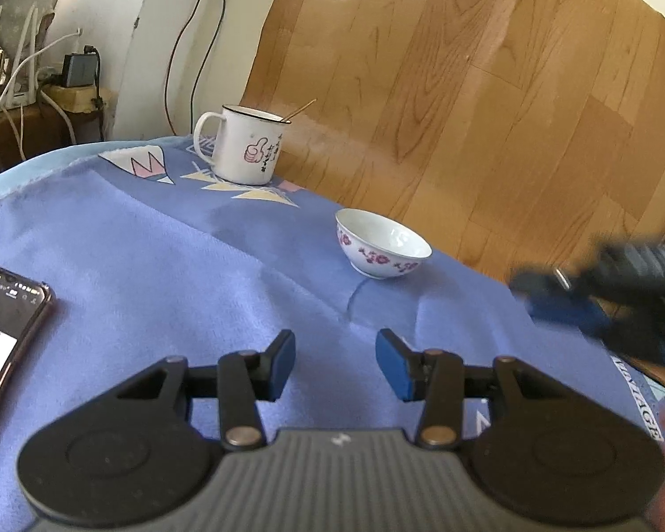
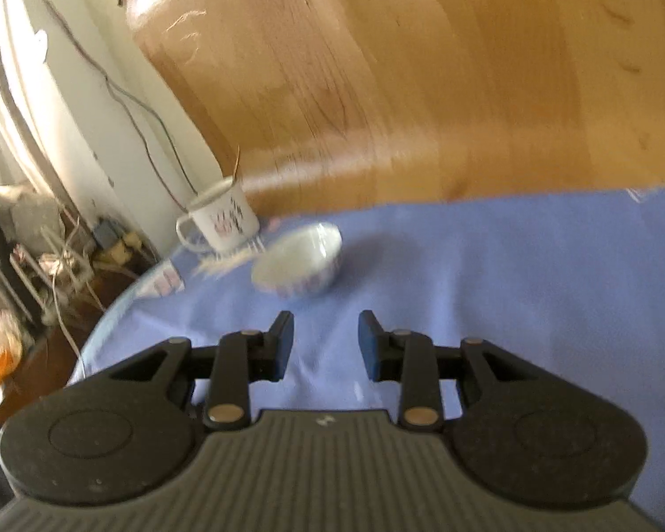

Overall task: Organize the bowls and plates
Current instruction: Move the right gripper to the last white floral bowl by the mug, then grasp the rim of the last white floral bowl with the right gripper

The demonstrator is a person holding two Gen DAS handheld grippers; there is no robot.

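Biggest risk: blue tablecloth (image 1: pixel 164 266) wrinkled and loose, with a fold at 7 o'clock of the floral bowl (image 1: pixel 382 244); a low, fast approach could snag the cloth and drag everything on it toward the table edge, wood floor (image 1: pixel 487 88) below. Next: bowl sits near the far table edge, at 12 to 1 o'clock of the left gripper (image 1: pixel 336 363); a push instead of a clean pinch on the rim likely slides it off and breaks it. Next: enamel mug (image 1: pixel 244 146) with a thin stick in it stands at 10 o'clock of the bowl, well apart; a wide swing could tip it. Smallest: phone (image 1: pixel 9 328) at 9 o'clock of the left gripper, near the cloth edge, exposed to a sideways sweep. Pose: left gripper low over the cloth, tilted down, jaws apart, nothing between them. Right gripper (image 2: pixel 326 346) likewise tilted down, jaws apart and empty, bowl (image 2: pixel 299 259) at 11 to 12 o'clock ahead, not touching; right-wrist view motion-blurred, so exact rim clearance unclear. In the left-wrist view, right gripper (image 1: pixel 607 288) blurred at 3 o'clock of the bowl, near it. No plates visible.
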